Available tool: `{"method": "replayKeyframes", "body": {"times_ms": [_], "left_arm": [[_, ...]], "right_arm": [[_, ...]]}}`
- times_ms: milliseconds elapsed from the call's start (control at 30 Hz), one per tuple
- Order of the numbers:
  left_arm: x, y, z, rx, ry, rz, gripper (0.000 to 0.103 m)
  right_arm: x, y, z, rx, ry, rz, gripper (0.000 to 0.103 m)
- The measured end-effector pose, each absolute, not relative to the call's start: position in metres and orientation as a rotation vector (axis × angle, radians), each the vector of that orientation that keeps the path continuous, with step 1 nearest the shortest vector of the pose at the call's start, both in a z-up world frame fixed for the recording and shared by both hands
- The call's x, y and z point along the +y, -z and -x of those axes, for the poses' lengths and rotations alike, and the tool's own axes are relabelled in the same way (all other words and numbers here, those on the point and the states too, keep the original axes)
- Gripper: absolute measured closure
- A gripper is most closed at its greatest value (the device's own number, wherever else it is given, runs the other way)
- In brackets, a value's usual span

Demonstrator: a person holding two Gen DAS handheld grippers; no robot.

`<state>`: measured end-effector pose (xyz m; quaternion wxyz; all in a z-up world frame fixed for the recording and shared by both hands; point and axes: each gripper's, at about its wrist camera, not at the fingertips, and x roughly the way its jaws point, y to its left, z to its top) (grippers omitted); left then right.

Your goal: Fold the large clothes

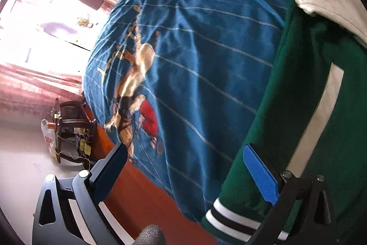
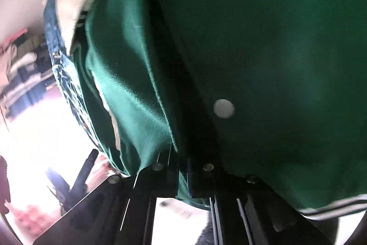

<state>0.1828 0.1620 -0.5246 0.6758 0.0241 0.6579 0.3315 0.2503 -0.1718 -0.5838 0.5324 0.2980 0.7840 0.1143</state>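
A green varsity jacket (image 1: pixel 298 93) with cream sleeves and a striped hem lies along the right side of a bed. My left gripper (image 1: pixel 185 162) is open; its blue-padded right finger (image 1: pixel 260 176) rests against the jacket near the hem, and its left finger (image 1: pixel 110 171) hangs over the bed's edge. In the right wrist view the jacket (image 2: pixel 263 49) fills the frame, with a round snap button (image 2: pixel 223 108) showing. My right gripper (image 2: pixel 182 178) is shut on a fold of the jacket's front edge, and its fingertips are buried in the cloth.
The bed carries a blue blanket (image 1: pixel 195 43) with thin white stripes and a cartoon print. Below it shows the orange bed side (image 1: pixel 142 194). A dark wooden chair (image 1: pixel 68 128) with a plastic bag stands on the pale floor. Shelves and bright window light lie beyond.
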Motion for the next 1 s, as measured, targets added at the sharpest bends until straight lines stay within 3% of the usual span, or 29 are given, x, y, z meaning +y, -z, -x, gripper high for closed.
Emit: {"method": "replayKeyframes", "body": {"times_ms": [167, 233, 267, 300, 367, 433, 467, 567, 667, 767, 1000], "left_arm": [[0.146, 0.538, -0.179, 1.519, -0.694, -0.103, 0.000], [0.143, 0.534, -0.180, 1.512, -0.676, -0.085, 0.000], [0.140, 0.532, -0.181, 1.496, -0.653, -0.084, 0.000], [0.136, 0.532, -0.184, 1.488, -0.636, -0.096, 0.000], [0.131, 0.539, -0.191, 1.483, -0.614, -0.142, 0.000], [0.132, 0.550, -0.198, 1.484, -0.601, -0.144, 0.000], [0.133, 0.557, -0.200, 1.480, -0.598, -0.145, 0.000], [0.135, 0.587, -0.203, 1.494, -0.565, -0.145, 0.000], [0.139, 0.594, -0.204, 1.468, -0.569, -0.104, 0.000], [0.137, 0.600, -0.212, 1.443, -0.576, -0.116, 0.000], [0.147, 0.608, -0.224, 1.444, -0.634, -0.020, 0.000]], "right_arm": [[-0.164, 0.602, -0.265, 1.977, -0.241, -0.715, 0.091], [-0.182, 0.599, -0.254, 1.952, -0.262, -0.763, 0.080], [-0.184, 0.594, -0.249, 1.935, -0.281, -0.779, 0.065], [-0.182, 0.592, -0.248, 1.927, -0.299, -0.794, 0.058], [-0.169, 0.598, -0.244, 1.925, -0.287, -0.761, 0.059], [-0.171, 0.611, -0.242, 1.911, -0.210, -0.618, 0.092], [-0.172, 0.616, -0.243, 1.911, -0.184, -0.604, 0.097], [-0.167, 0.613, -0.248, 1.964, -0.134, -0.604, 0.096], [-0.170, 0.590, -0.254, 1.948, -0.147, -0.612, 0.085], [-0.201, 0.554, -0.257, 1.885, -0.147, -0.645, 0.052], [-0.298, 0.514, -0.266, 1.730, 0.035, -0.584, 0.041]]}}
